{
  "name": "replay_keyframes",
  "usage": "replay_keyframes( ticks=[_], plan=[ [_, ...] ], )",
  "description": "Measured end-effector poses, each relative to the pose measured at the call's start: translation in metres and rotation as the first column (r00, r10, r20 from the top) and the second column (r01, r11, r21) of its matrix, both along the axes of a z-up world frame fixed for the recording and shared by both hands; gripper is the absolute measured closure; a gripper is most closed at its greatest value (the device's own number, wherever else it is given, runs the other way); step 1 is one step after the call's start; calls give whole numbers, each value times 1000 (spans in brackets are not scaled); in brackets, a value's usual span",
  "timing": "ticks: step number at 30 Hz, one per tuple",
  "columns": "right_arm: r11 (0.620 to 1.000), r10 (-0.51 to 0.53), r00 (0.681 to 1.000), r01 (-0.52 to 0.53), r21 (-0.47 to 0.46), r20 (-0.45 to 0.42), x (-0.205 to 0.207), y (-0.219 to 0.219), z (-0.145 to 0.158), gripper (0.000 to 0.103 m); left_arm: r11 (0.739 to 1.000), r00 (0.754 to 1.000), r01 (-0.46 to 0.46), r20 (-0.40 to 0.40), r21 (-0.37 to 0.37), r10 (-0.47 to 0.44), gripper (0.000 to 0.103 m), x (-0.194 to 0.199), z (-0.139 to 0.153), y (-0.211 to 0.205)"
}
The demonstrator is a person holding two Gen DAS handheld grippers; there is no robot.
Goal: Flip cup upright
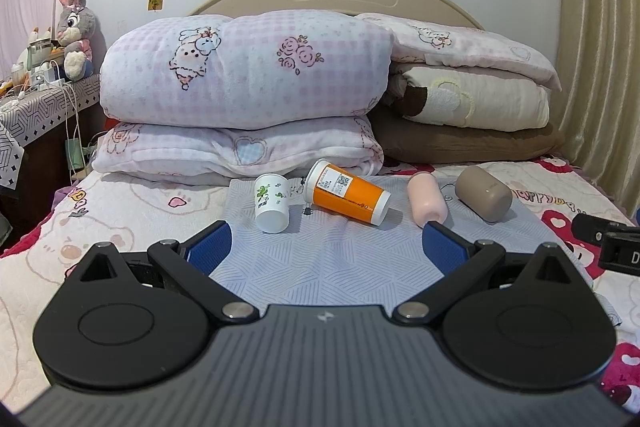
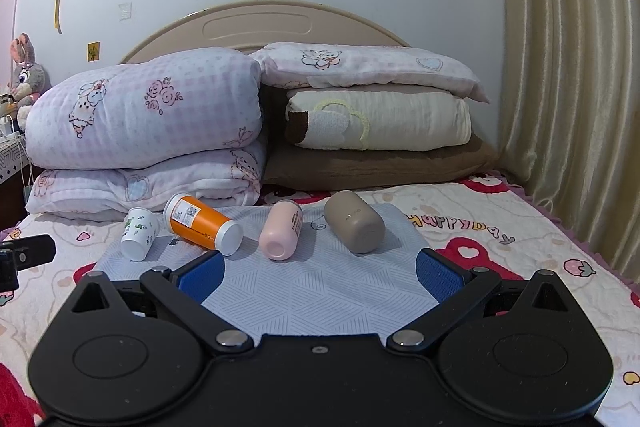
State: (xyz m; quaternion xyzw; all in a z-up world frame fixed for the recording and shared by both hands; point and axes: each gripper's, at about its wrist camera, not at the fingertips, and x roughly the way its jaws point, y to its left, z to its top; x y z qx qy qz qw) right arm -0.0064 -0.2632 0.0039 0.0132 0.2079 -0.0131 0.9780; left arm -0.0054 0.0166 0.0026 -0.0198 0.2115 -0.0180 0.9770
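**Four cups down, nothing grasped yet: I am at the approach**

I have both tools hovering low over the pale blue patterned mat (image 2: 320, 287) spread on the bed (image 2: 500, 247). My left hand-held gripper (image 1: 326, 245) has its blue pads spread wide with nothing between them, and my right hand-held gripper (image 2: 320, 271) is just as open and just as empty.

Ahead of me, four cups lie on their sides in a row across the mat: a small white paper cup with green leaf print (image 1: 272, 207) at the far left, a tall orange cup with a white label and white rim (image 1: 348, 197) next to it, a smooth pink tumbler (image 2: 282, 231), and a rounded taupe tumbler (image 2: 354, 227) at the right. None is upright, so I judge the task is at its first step, choosing a cup and closing in.

From the right view the pink and taupe tumblers sit nearest my right pads; from the left view the white paper cup sits closest to my left ones. The next move, as I see it, calls for advancing one tool until a cup's body sits between the pads, closing gently, then rotating it so that the mouth faces up. The soft bedding may let a cup tip again, so I would set it down squarely on the mat.
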Motion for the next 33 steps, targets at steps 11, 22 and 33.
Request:
replay_keyframes(
  ticks=[11, 22, 33],
  plan=[
    [1000, 5, 1000, -5, -6, -13, 0, -3, -4, 0, 1000, 1000, -12, -6, 4, 12, 0, 2, -5, 3],
    [1000, 28, 999, -28, -2, -21, 4, -7, -6, 0, 1000, 999, -30, -34, 3, 30, 0, 11, -11, 0],
    [998, 58, 996, -56, 39, -63, 16, -23, -11, 0, 1000, 993, 2, -122, 8, -1, 0, 27, -11, -19]
  ],
)
